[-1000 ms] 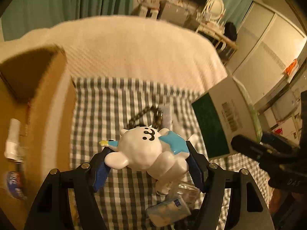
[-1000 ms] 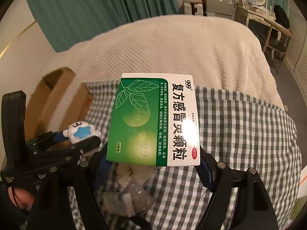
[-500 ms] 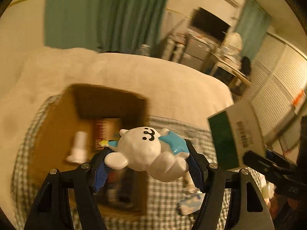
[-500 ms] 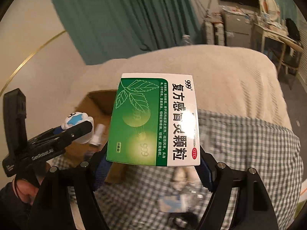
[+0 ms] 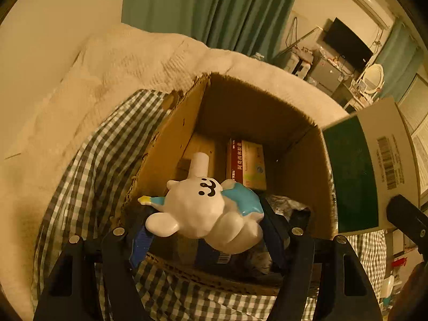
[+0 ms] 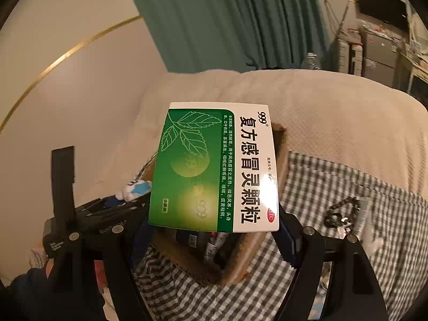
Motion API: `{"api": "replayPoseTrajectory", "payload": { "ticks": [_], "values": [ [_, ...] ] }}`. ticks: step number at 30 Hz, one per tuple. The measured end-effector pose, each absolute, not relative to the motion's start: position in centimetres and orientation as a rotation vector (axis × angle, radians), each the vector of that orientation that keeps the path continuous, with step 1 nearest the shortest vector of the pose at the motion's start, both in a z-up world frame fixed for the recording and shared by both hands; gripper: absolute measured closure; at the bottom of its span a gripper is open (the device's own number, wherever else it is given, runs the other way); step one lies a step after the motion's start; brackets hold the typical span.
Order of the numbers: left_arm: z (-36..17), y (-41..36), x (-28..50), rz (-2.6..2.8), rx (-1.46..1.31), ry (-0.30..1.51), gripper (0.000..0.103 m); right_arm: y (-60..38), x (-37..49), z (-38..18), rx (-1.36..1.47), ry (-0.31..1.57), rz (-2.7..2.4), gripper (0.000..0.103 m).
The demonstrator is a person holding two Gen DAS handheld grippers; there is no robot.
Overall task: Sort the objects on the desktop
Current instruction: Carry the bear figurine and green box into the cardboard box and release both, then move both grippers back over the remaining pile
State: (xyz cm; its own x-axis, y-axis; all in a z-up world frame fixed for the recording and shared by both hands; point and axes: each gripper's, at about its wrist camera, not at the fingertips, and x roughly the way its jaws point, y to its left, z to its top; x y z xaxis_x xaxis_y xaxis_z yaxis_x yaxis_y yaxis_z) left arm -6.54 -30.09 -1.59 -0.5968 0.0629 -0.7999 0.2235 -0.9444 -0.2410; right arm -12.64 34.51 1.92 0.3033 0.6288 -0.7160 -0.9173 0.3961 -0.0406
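My left gripper (image 5: 206, 230) is shut on a white toy figure with a blue star (image 5: 203, 208) and holds it over the open cardboard box (image 5: 174, 133). The toy also shows in the right wrist view (image 6: 136, 188). My right gripper (image 6: 214, 230) is shut on a green and white medicine box (image 6: 214, 171), held above the cardboard box (image 6: 281, 160). The medicine box also shows at the right of the left wrist view (image 5: 369, 171). Inside the cardboard box lie a red and green carton (image 5: 246, 163) and a white tube (image 5: 199, 164).
The cardboard box stands on a checked cloth (image 5: 88, 165) over a cream blanket (image 5: 120, 58). A dark bead chain (image 6: 342, 211) and a small tube lie on the checked cloth (image 6: 347, 176) at the right. Green curtains (image 5: 208, 8) and furniture stand behind.
Both grippers have swung left from over the checked cloth to above the cardboard box, each keeping its object. The box interior has come into view under the toy.
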Motion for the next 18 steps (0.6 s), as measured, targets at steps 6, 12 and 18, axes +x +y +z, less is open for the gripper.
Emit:
{"api": "replayPoseTrajectory", "payload": {
  "ticks": [6, 12, 18],
  "values": [
    [-1.9, -29.1, -7.0, -2.73, 1.376, 0.419, 0.028, 35.5, -12.0, -0.5, -0.489, 0.698, 1.092, 0.025],
    [-1.2, -28.0, -7.0, -2.707, 1.379, 0.33, 0.016, 35.2, -10.4, -1.2, -0.436, 0.719, 1.083, 0.015],
    [0.4, -26.6, -6.3, -2.731, 1.309, 0.27, 0.014, 33.5, -9.7, 0.5, -0.423, 0.683, 1.054, 0.015]
  ]
}}
